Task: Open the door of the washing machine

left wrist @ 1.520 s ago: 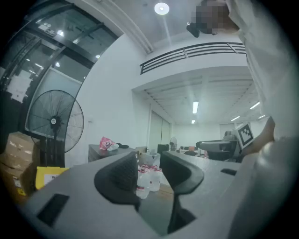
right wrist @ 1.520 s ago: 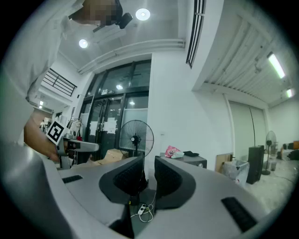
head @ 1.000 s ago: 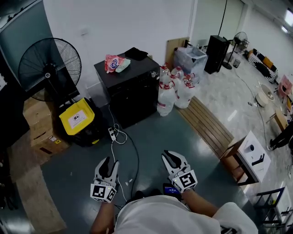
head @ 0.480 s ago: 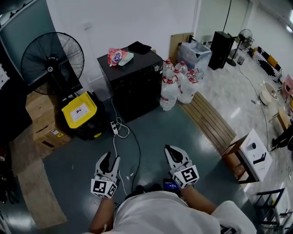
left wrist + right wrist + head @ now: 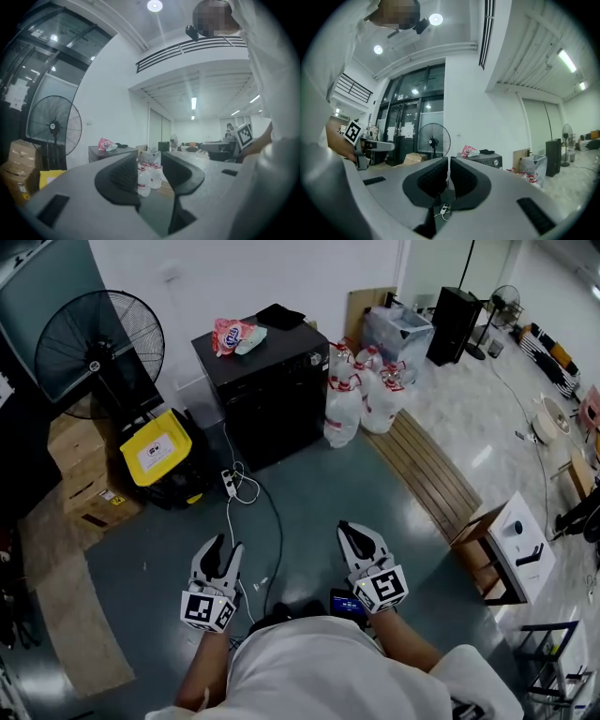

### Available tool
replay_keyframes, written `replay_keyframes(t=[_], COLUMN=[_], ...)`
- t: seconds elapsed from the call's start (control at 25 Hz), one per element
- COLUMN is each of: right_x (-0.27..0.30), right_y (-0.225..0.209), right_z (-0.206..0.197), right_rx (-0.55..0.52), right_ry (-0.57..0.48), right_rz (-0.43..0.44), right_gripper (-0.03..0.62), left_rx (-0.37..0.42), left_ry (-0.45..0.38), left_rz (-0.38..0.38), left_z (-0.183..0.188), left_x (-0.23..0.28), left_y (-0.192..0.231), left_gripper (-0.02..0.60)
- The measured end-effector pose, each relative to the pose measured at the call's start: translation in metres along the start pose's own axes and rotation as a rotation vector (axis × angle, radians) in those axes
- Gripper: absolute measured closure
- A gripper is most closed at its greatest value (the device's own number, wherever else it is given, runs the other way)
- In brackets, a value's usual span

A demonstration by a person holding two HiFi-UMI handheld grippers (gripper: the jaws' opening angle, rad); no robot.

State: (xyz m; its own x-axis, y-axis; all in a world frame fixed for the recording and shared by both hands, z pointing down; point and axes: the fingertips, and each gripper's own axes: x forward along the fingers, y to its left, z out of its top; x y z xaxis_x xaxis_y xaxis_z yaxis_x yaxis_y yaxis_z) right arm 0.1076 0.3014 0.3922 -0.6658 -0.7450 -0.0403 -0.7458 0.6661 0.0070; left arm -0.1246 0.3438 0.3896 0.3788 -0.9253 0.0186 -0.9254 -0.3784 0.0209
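Jaws of left gripper (image 5: 225, 547) stand apart, empty; clear jugs (image 5: 361, 399) beside washing machine (image 5: 272, 399).

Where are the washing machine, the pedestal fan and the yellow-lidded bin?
Washing machine (image 5: 277, 413): head view, front face.
Pedestal fan (image 5: 94, 365): head view, centre hub.
Yellow-lidded bin (image 5: 155, 454): head view, yellow lid.

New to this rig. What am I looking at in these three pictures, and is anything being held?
There is no robot: a person holds a two-jaw gripper in each hand. The head view looks down from a camera on the person's head and shows the left gripper and the right gripper. The other two views come from cameras riding on each gripper, looking along its jaws. Ahead stands the black washing machine with a pink bag on top, near a fan, a yellow box and water bottles. The left jaws stand apart, the right jaws are together, and neither holds anything.
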Motion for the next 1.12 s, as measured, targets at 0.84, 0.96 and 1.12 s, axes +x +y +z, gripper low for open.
replay_keyframes(t=[0.84,0.96,1.12], right_x=[-0.017,-0.002,0.025], right_y=[-0.049,-0.057,-0.074], right_z=[-0.031,-0.036,-0.041], right_rx=[0.076,0.079,0.062], right_ry=[0.020,0.029,0.048], right_rz=[0.012,0.016,0.010], right_gripper=[0.556,0.556,0.556], left_rx=[-0.044,-0.057,-0.079], left_ry=[0.069,0.076,0.066], left_rz=[0.040,0.034,0.023], left_z=[-0.034,-0.041,-0.047], left_x=[0.021,0.039,0.072], left_y=[-0.013,-0.006,0.011], left_gripper=[0.407,0.408,0.408])
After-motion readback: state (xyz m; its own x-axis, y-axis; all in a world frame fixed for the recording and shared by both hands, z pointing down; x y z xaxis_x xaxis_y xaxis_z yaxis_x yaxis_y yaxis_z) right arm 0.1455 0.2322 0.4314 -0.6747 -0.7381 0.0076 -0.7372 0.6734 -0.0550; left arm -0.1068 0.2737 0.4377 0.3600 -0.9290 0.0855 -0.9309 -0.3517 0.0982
